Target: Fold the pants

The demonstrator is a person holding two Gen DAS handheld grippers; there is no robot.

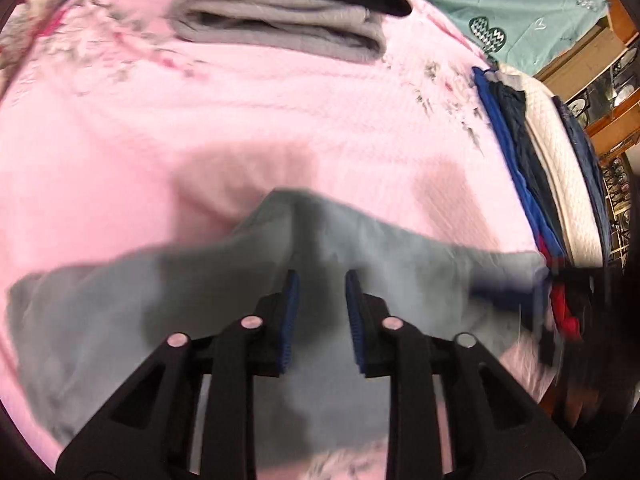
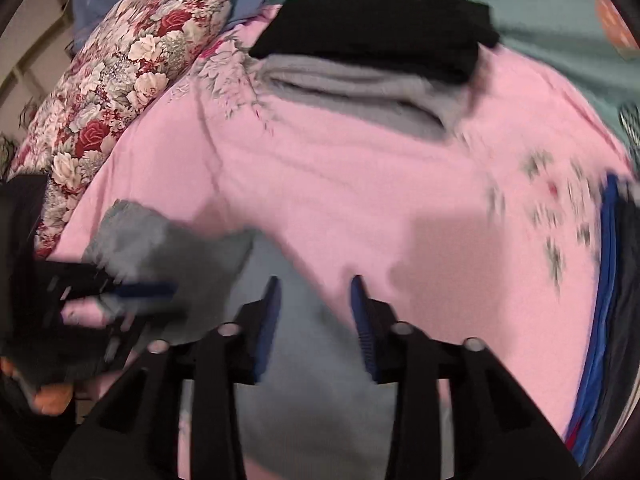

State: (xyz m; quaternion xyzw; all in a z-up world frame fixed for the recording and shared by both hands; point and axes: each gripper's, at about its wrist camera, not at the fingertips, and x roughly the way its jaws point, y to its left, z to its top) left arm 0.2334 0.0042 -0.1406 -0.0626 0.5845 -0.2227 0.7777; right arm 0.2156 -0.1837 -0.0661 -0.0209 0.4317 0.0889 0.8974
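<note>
You get no readable text, label, brand, number or sign in either view. Teal sheet (image 1: pixel 516 12) carries only heart shapes and zigzag pattern, no letters. Pink bedspread (image 1: pixel 280 120) and flowered pillow (image 2: pixel 120 92) show floral print only. Shelf items at right edge of left wrist view too small and blurred to read.
</note>
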